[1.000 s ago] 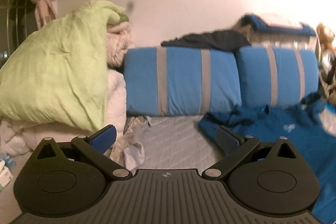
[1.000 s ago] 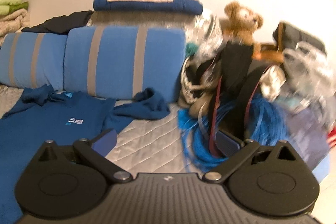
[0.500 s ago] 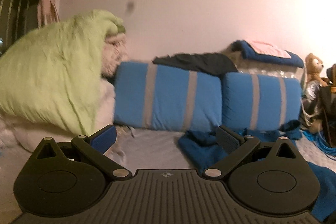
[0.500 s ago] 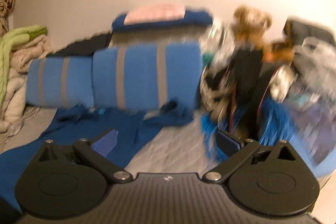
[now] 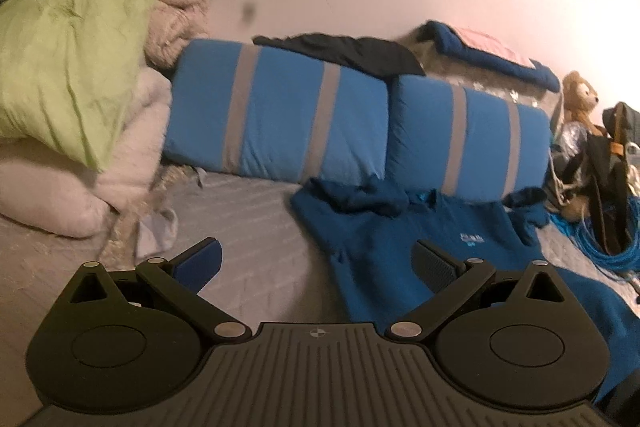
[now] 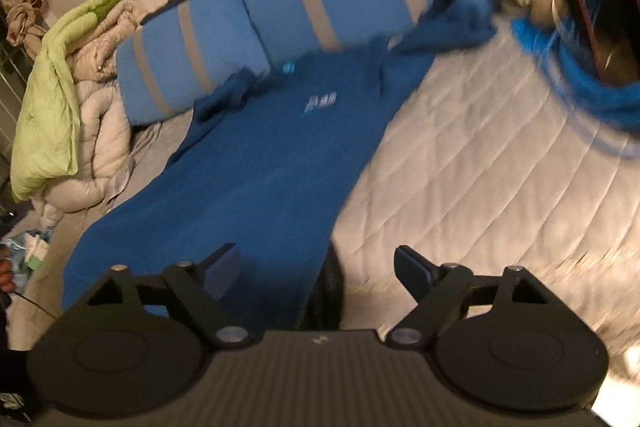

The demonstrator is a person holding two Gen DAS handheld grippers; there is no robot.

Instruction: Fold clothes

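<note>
Dark blue T-shirt with small white chest print (image 6: 248,163): spread flat on grey quilted bed cover (image 6: 480,155), collar toward blue grey-striped cushions (image 5: 280,119).

Right gripper (image 6: 316,269): lowered and tipped down over shirt's near side edge; jaws just narrowing, still apart, nothing between. Probably lining up a first grab.

Left gripper (image 5: 318,261): jaws apart, empty, over shirt's opposite edge.

Open bed cover on either side of shirt; blue cord coil (image 6: 592,87) at far right.

Blue shirt (image 6: 248,163): soft matt knit cloth, small printed logo. Bed (image 6: 480,163) cover: grey quilted fabric, stitched diamond pattern, slight sheen. Pillows (image 5: 280,123): smooth blue cloth w/ grey bands. Green duvet (image 5: 68,59): crinkly thin fabric. Left tool (image 5: 318,263) & right tool (image 6: 316,271): matt black plastic, ribbed body, metal pivot pins, textured pads.
</note>
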